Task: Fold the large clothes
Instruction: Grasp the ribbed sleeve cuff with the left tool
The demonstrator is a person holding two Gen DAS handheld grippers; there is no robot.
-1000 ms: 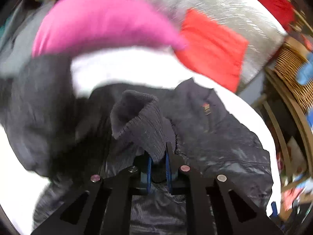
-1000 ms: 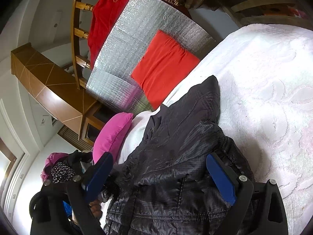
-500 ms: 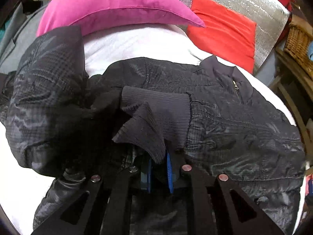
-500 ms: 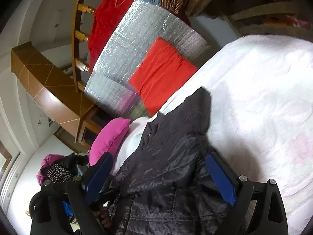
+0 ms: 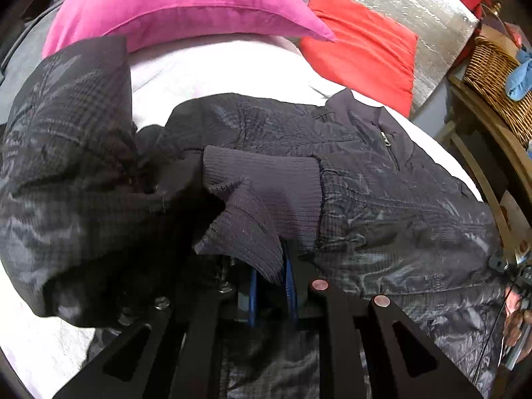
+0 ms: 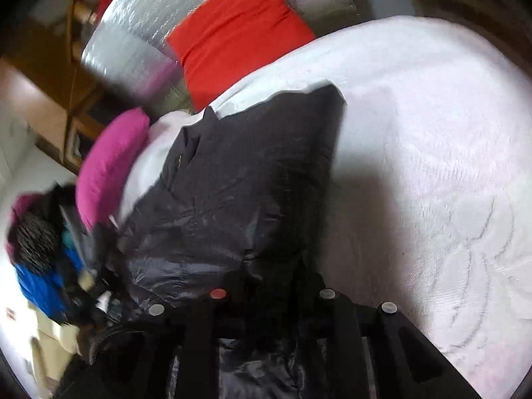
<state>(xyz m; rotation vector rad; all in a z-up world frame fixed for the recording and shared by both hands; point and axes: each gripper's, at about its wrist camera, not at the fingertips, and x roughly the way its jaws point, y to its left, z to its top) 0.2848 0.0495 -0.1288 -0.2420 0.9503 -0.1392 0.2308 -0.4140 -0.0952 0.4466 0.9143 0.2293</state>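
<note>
Since 1 second ago: left gripper lower, sleeve no longer lifted against the pink pillow but laid across the chest of the dark puffer jacket; blue pads nearly together, pinching the ribbed cuff, easing slightly apart. At far left, a bunched fold of the jacket, white bedspread bare between it and the pink pillow. Toward the right, collar and zipper pull near the red cushion, silver quilted panel behind it, wicker basket and wooden frame at the bed's right edge. In the right wrist view, blurred: pile of clothes off the bed at far left, then pink pillow, then jacket lying flat on the bedspread. Right gripper changed from 2 wide-spread blue pads to jaws closing, jacket fabric between them at the lower hem; actual pinch not discernible through blur. To the right of the jacket's edge, wide open stretch of white bedspread reaching the bed's far edge.
</note>
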